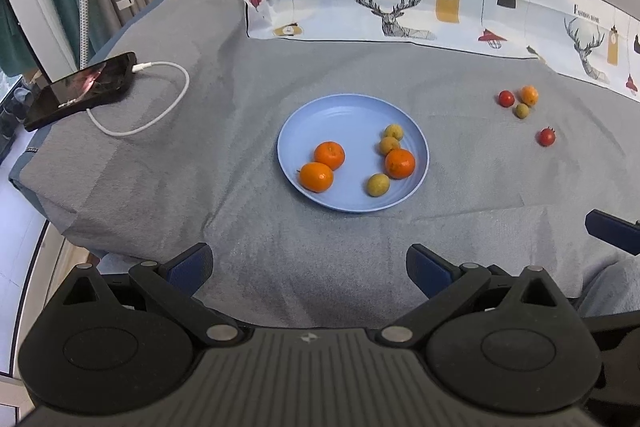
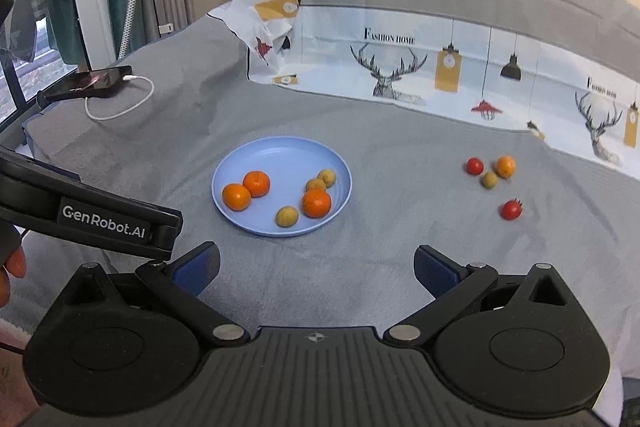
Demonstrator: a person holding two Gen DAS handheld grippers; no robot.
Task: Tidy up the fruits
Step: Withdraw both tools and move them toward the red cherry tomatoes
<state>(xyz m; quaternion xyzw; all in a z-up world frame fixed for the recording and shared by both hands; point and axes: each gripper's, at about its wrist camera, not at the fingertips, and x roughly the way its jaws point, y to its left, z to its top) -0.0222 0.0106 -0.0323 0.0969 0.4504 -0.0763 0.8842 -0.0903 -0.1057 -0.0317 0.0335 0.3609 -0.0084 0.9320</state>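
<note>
A blue plate sits on the grey bedspread, holding three oranges and three small yellow-green fruits. To its right on the cloth lie two red tomatoes, a small orange and a yellow-green fruit. My left gripper is open and empty, short of the plate. My right gripper is open and empty, also near the front; its finger shows at the right of the left wrist view.
A black phone with a white charging cable lies at the bed's left edge. A printed deer-pattern sheet runs along the back. The left gripper's body crosses the right wrist view's left side.
</note>
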